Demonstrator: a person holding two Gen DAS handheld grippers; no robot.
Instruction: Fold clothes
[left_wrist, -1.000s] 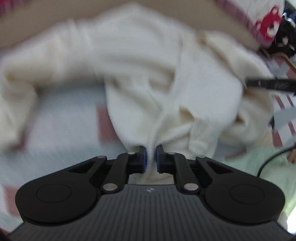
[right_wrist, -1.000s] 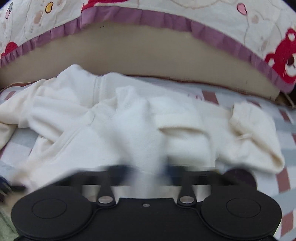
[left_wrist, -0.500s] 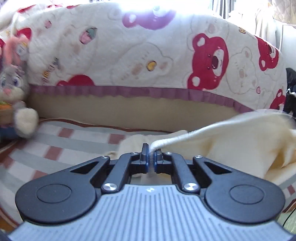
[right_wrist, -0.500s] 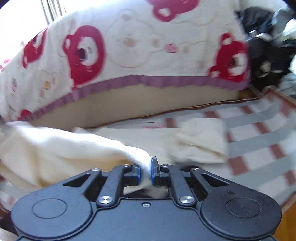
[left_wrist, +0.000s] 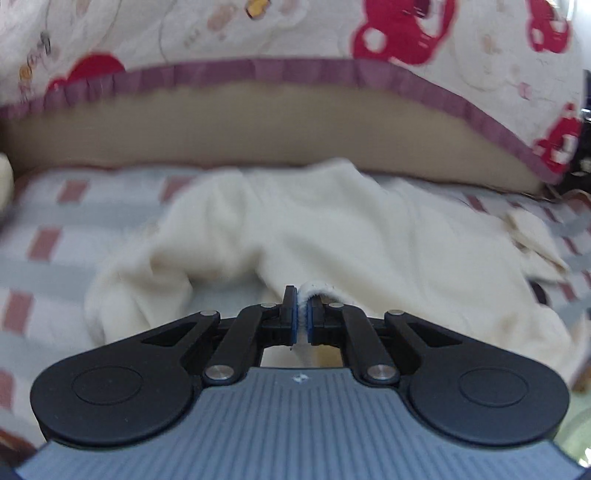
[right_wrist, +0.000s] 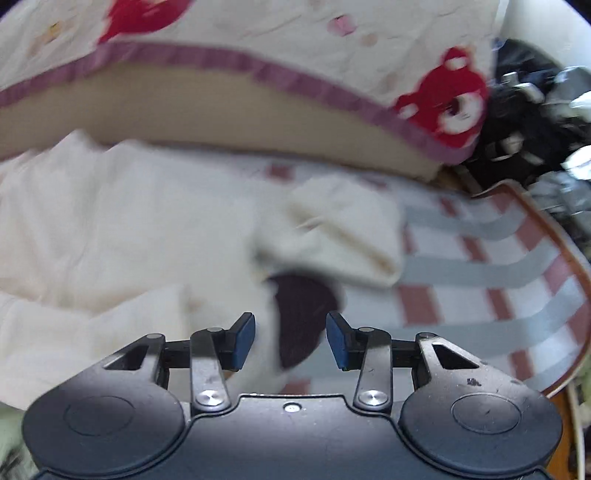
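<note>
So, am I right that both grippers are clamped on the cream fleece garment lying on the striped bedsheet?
Not quite: only the left gripper is shut on the cream fleece garment. The right wrist view shows the right gripper open, holding nothing. The garment does lie on the striped bedsheet.

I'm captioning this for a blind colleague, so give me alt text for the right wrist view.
The open right gripper hovers over a cream fleece garment crumpled on a striped sheet, gripping nothing. A bear-print quilt rises behind.
</note>
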